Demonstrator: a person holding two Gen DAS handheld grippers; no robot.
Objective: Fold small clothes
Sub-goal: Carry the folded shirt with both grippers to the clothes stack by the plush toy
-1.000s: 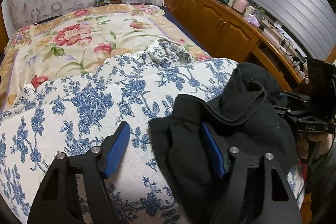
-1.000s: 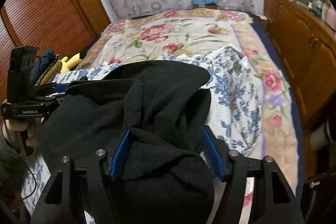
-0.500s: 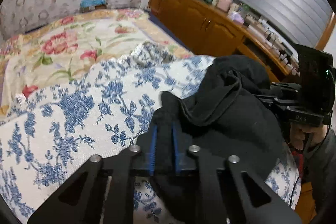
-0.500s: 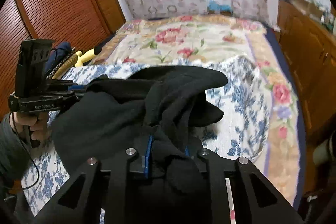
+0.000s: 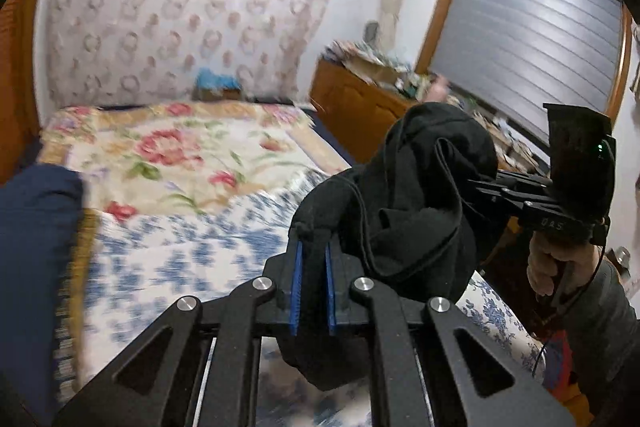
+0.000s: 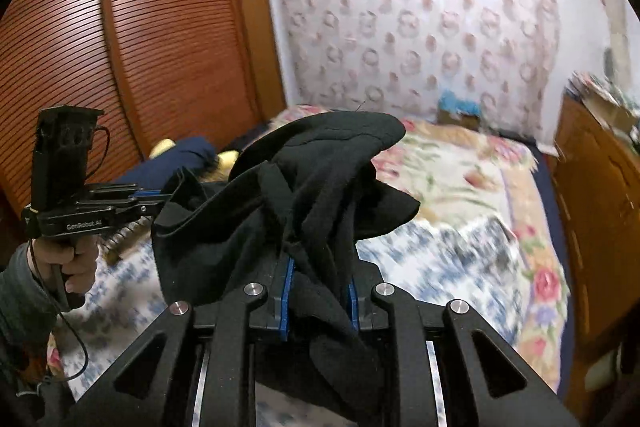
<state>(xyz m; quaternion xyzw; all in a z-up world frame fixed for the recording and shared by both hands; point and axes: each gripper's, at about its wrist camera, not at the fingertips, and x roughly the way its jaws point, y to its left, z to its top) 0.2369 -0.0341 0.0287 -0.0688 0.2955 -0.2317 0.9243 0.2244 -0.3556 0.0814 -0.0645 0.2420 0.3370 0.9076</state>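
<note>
Both grippers tilt slightly downward above the bed (image 5: 192,251). The left gripper (image 5: 312,259) has its jaws clamped on a black garment (image 5: 420,203). The right gripper (image 6: 318,287) grips its other end.

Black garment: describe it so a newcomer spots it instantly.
Start at the bed with the blue-flowered white sheet. Above it, the left gripper and right gripper each pinch a crumpled black fleece garment. It is the only black cloth lifted off the bedding.

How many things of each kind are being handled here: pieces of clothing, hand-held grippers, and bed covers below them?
Black garment: 1
Hand-held grippers, left hand-held gripper and right hand-held gripper, both shut on the garment: 2
Bed covers, blue-flowered cloth and pink-flowered quilt: 2
Total: 5
</note>
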